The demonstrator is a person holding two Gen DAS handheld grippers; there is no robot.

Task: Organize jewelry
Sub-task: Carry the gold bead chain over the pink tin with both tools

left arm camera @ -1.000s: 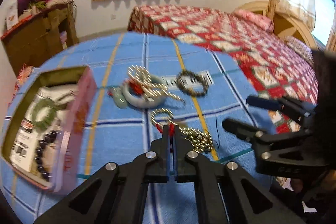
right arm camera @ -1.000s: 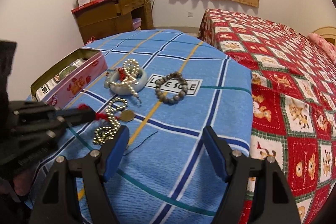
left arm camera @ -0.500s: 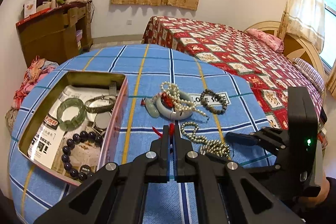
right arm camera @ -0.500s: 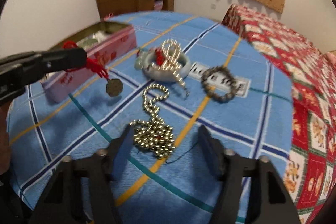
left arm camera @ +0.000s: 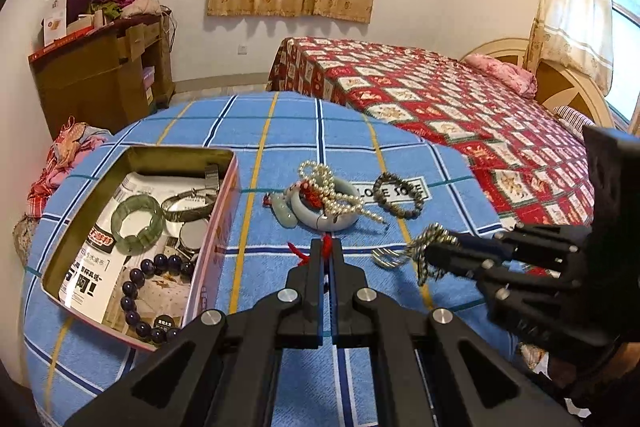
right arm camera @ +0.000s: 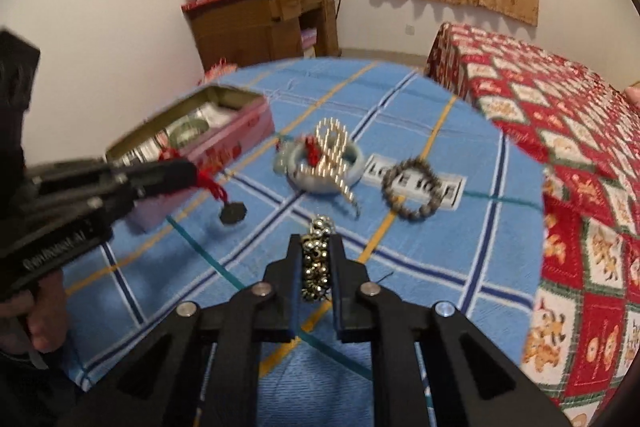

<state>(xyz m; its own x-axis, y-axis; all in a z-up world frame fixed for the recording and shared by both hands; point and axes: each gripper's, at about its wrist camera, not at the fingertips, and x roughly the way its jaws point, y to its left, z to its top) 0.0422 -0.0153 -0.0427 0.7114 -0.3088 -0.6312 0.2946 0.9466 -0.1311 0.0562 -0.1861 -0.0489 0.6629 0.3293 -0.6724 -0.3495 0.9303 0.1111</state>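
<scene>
My left gripper (left arm camera: 327,254) is shut on the red cord (left arm camera: 326,245) of a pendant; in the right wrist view the cord (right arm camera: 210,183) hangs from that gripper (right arm camera: 188,169) with a dark coin pendant (right arm camera: 232,214) dangling above the cloth. My right gripper (right arm camera: 317,247) is shut on a gold bead chain (right arm camera: 316,259) and holds it off the table; the chain (left arm camera: 428,241) also shows in the left wrist view. The open pink tin (left arm camera: 230,195) with several bracelets lies at the left. A jade bangle (left arm camera: 324,221) with pearls and a dark bead bracelet (left arm camera: 398,189) lie on the cloth.
The round table has a blue plaid cloth (left arm camera: 280,131). A bed with a red quilt (left arm camera: 460,107) stands close behind at the right. A wooden cabinet (left arm camera: 100,75) stands by the wall at the left. The table edge drops off at the right (right arm camera: 540,227).
My right gripper has closed on the gold bead chain and lifted it off the cloth. My left gripper has risen with the red cord pendant, nearer the tin.
</scene>
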